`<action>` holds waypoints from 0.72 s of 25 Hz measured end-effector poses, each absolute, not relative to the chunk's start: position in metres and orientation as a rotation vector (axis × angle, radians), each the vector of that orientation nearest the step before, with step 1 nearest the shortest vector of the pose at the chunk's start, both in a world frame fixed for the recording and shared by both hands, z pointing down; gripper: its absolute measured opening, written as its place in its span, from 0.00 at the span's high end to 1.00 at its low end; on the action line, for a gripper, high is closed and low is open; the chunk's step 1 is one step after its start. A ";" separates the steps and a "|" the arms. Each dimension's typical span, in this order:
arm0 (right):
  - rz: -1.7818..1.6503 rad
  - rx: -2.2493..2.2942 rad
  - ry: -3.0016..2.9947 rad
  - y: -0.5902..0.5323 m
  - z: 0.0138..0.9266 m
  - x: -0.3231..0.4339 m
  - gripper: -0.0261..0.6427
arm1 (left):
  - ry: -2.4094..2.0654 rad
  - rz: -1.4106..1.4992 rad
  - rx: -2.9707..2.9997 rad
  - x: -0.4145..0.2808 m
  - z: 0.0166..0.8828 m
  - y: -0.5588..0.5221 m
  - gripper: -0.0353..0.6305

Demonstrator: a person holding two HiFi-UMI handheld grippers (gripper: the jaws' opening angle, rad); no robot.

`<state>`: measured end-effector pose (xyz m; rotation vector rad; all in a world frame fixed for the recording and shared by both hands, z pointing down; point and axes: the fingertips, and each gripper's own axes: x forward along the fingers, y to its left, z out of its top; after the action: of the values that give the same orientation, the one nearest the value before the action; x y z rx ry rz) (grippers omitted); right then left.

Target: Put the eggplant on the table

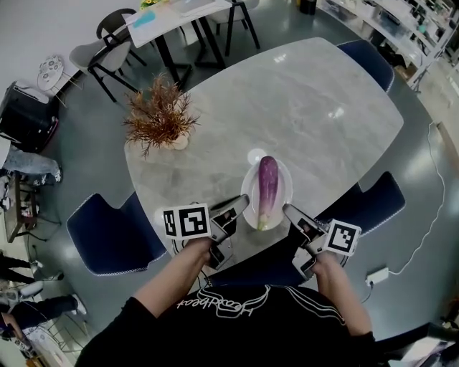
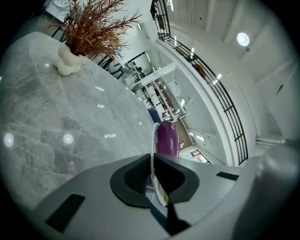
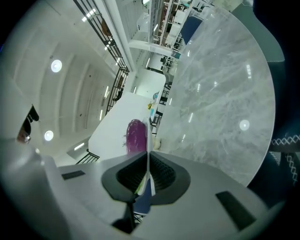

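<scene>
To my left stood a dried plant [image 1: 159, 111] in a white vase [image 1: 179, 142]. Blue chairs [image 1: 115, 236] flanked me.

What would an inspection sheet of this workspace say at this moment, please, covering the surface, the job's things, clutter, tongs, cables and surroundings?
Surface: grey marble table, glossy, with light glints.
Job's things: purple eggplant lies on a white plate at the table's near edge; whether the plate rests on the table cannot be told.
Clutter: dried plant in a white vase near the left edge.
Tongs: left tongs shut on the plate's left rim; right tongs shut on its right rim.
Cables: white cable and power strip on the floor at the right.
Surroundings: blue chairs round the table; second table with dark chairs beyond.
</scene>
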<state>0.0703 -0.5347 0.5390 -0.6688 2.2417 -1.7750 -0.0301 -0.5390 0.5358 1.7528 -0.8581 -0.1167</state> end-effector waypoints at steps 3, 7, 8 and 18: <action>-1.770 -0.686 2.248 -0.549 0.542 0.067 0.93 | -0.874 -0.118 1.755 -0.034 0.541 -0.554 0.91; -1.770 -0.712 2.251 -0.568 0.548 0.068 0.93 | -0.883 -0.124 1.758 -0.033 0.547 -0.573 0.91; -1.763 -0.718 2.258 -0.573 0.549 0.068 0.93 | -0.891 -0.119 1.770 -0.033 0.549 -0.578 0.91; -1.772 -0.773 2.302 -0.608 0.579 0.059 0.93 | -0.942 -0.071 1.742 -0.038 0.586 -0.610 0.91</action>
<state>0.0586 -0.6082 0.5792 -0.7732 2.3016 -1.7720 -0.0377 -0.6096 0.5858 1.7421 -0.9421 -0.0706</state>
